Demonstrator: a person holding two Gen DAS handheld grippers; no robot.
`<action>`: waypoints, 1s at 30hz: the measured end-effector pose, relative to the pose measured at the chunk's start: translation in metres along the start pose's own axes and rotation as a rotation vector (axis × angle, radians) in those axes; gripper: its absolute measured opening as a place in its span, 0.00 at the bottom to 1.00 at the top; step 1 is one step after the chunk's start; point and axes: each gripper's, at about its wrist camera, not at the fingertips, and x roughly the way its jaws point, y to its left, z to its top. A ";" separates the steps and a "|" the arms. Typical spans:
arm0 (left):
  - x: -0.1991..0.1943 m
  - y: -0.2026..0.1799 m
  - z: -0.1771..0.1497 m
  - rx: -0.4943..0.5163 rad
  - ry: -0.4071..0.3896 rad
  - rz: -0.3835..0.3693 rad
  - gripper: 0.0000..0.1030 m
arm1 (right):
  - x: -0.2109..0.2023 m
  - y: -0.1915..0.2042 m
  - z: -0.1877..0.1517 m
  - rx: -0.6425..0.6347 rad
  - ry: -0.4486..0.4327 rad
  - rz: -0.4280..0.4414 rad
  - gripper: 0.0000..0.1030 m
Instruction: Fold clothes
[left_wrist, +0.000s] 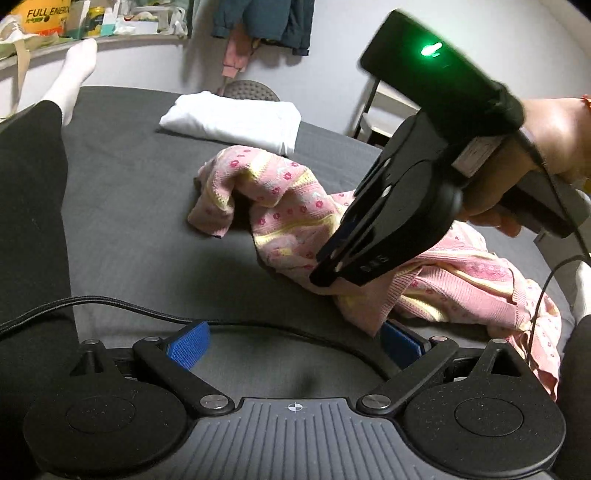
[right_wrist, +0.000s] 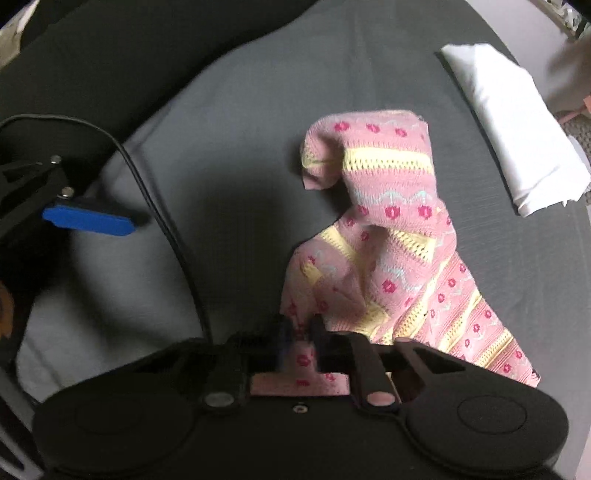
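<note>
A pink knit garment (left_wrist: 280, 199) with yellow stripes and red flowers lies crumpled on the grey bed sheet (left_wrist: 140, 229). In the left wrist view my right gripper (left_wrist: 325, 275), held by a hand, is shut on a lower edge of the garment and lifts it a little. The right wrist view shows the same pinch: the right gripper (right_wrist: 299, 343) has pink knit (right_wrist: 388, 229) clamped between its jaws. My left gripper (left_wrist: 295, 343) is open just in front of the hanging cloth, blue pads (left_wrist: 188, 345) wide apart with nothing between them. One of its blue pads (right_wrist: 88, 219) shows at the left.
A folded white cloth (left_wrist: 232, 120) lies at the far side of the bed, also visible as the white cloth (right_wrist: 517, 122). A person's black-clad leg with a white sock (left_wrist: 74, 77) lies along the left. A black cable (left_wrist: 110, 306) crosses the sheet. Clothes hang on the wall behind.
</note>
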 end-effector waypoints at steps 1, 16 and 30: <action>0.000 0.000 0.000 0.000 -0.001 -0.003 0.96 | -0.002 0.001 -0.001 0.009 -0.003 -0.001 0.09; -0.011 -0.002 0.002 -0.022 -0.090 -0.168 0.96 | -0.172 -0.034 -0.066 0.552 -0.457 0.199 0.08; -0.058 0.010 0.001 -0.027 -0.361 -0.398 0.97 | -0.287 -0.039 -0.100 0.837 -0.917 0.395 0.08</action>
